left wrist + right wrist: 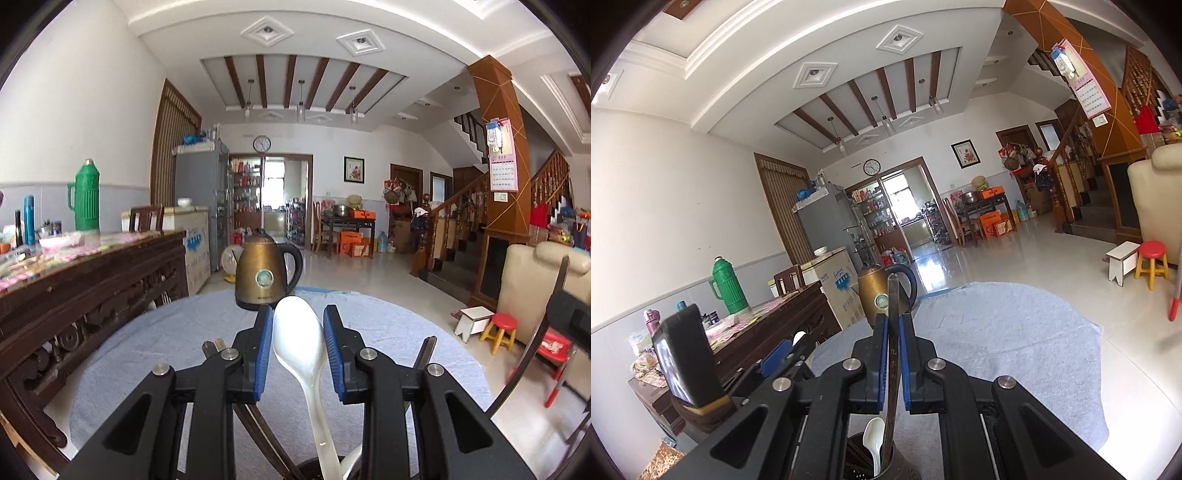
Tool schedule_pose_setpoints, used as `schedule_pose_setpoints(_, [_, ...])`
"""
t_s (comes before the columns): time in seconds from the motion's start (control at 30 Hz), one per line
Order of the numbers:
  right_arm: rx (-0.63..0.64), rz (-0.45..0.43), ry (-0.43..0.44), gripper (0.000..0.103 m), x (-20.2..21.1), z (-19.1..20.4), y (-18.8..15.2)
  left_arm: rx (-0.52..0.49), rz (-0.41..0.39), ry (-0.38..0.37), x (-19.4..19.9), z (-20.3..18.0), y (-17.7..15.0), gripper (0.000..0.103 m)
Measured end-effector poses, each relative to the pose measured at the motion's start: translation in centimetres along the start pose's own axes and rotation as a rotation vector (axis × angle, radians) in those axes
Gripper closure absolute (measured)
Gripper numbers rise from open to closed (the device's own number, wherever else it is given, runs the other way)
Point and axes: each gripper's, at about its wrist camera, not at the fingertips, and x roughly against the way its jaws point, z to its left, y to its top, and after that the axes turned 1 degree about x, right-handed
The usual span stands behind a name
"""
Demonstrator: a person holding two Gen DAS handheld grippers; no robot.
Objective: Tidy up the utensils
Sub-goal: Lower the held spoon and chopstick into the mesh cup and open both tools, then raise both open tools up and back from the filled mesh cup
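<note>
- Left claw (298, 332) stands narrow around a white plastic spoon (300, 334), whose handle drops into the dark utensil holder (875, 463) on the tabletop (388, 332)
- Right claw (894, 354) is clamped on a dark flat utensil (893, 332) standing in the same holder
- Risk: the pads look barely touching the spoon bowl, so it could slip, or either lift could tip the holder

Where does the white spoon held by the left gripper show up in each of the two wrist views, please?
Left wrist view: the white spoon stands in the centre foreground, bowl up, between the left gripper's blue pads.
Right wrist view: only its bowl tip shows at lower left, above the left gripper.
Shared landmark: the brass kettle at the table's far edge.
</note>
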Motion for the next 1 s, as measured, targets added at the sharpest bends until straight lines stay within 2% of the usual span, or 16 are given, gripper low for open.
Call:
schedule_pose_setpoints(0.2, [-0.011,0.018,0.006,0.096,-0.2,-0.3,-0.2,-0.034,-0.012,0.003,-0.1,-0.6,-0.8,0.073])
schedule_pose_setpoints(0.47, [-0.014,0.031,0.011,0.096,-0.4,-0.1,-0.4,0.011,0.01,-0.02,0.0,0.6,-0.3,0.073])
schedule_pose_setpoints(0.67, [0.006,0.04,0.018,0.096,-0.6,0.6,-0.4,0.039,-0.012,-0.027,1.2,1.4,0.8,0.068])
schedule_pose_setpoints(0.77, [0.014,0.049,0.026,0.095,-0.8,1.1,-0.5,0.061,-0.029,-0.01,2.4,2.4,1.6,0.058])
schedule_pose_setpoints(0.83, [0.017,0.059,0.032,0.095,-0.9,1.4,-0.6,0.062,-0.032,0.013,3.0,3.0,1.9,0.041])
schedule_pose_setpoints(0.9, [0.019,0.073,0.04,0.094,-1.1,1.7,-0.8,0.061,-0.028,0.043,3.7,3.7,2.3,0.032])
schedule_pose_setpoints(1.0, [0.019,0.088,0.053,0.094,-1.4,2.3,-1.1,0.06,-0.015,0.082,4.7,4.9,2.8,0.026])
